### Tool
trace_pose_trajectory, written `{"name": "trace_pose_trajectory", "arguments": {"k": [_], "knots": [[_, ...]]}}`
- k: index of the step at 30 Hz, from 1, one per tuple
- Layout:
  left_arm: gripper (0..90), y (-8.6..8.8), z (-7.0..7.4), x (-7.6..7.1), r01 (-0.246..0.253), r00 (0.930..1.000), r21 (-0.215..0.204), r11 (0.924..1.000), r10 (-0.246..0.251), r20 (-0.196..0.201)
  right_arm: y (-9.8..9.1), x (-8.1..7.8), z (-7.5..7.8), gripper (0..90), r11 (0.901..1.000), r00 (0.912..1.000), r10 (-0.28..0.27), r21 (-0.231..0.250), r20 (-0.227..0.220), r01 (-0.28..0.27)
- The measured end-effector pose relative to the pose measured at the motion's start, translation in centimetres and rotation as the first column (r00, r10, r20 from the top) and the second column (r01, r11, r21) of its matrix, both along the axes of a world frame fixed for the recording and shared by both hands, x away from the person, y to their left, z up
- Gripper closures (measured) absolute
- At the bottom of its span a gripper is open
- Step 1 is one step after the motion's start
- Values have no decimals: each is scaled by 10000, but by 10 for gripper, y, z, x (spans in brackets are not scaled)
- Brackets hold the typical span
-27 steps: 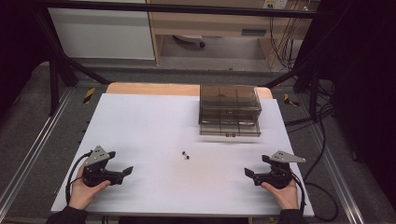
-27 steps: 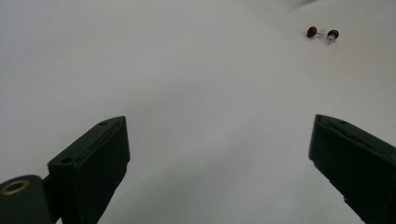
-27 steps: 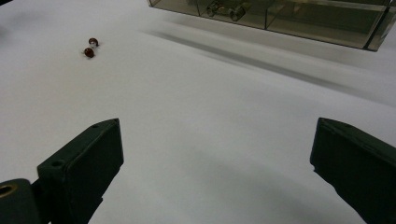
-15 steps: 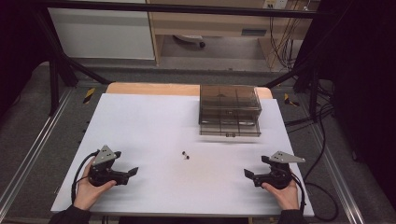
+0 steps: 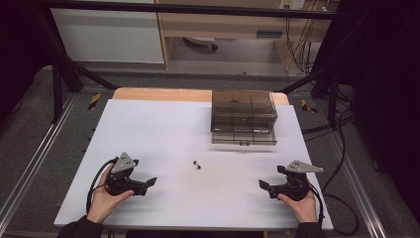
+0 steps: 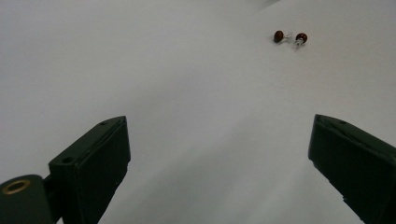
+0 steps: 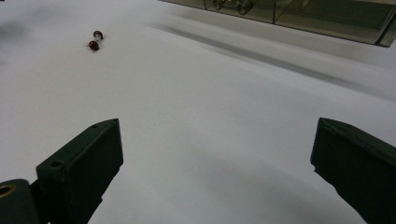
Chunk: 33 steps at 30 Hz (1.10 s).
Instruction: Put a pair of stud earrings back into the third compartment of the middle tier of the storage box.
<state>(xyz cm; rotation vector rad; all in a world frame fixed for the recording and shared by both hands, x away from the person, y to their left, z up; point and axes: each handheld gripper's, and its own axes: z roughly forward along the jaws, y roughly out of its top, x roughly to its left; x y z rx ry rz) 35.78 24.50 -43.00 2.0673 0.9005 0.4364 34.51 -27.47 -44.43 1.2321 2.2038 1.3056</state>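
Observation:
Two small dark red beads on short metal pins (image 5: pixel 197 164) lie side by side near the middle of the white table (image 5: pixel 163 129). They appear far ahead in the left gripper view (image 6: pixel 289 37) and in the right gripper view (image 7: pixel 95 40). My left gripper (image 5: pixel 151 182) rests low on the table at the front left, open, with nothing between its jaws. At the front right sits my right gripper (image 5: pixel 262 185), also open and holding nothing, pointing toward the middle. Both grippers are well apart from the beads.
A smoky transparent drawer box (image 5: pixel 243 117) stands at the back right of the table, its lower edge visible in the right gripper view (image 7: pixel 299 14). Black frame bars and cables surround the table.
My left gripper has slid to the right and a little forward, toward the beads. The right gripper has stayed in place.

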Motion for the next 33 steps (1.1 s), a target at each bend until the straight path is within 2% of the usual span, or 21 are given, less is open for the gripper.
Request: {"name": "trace_pose_trajectory", "arguments": {"k": [14, 20, 23, 33], "knots": [[57, -35, 16, 17, 503, 9985, 90, 9987, -505, 199, 0, -1, 0, 28, 9999, 10000, 16, -109, 4, -16], [63, -51, 17, 28, 564, 9983, 120, 9983, -566, 113, 0, 0, 0, 29, 9999, 10000, 8, -141, -20, -8], [69, -64, 18, 34, 620, 9979, 295, 9976, -624, 148, 1, -1, 0, 29, 9999, 10000, 17, -139, -43, -17], [114, -93, 17, 45, 647, 9979, 464, 9968, -650, 51, 1, 0, -1, 29, 9999, 10000, 22, -163, -50, -23]]}}
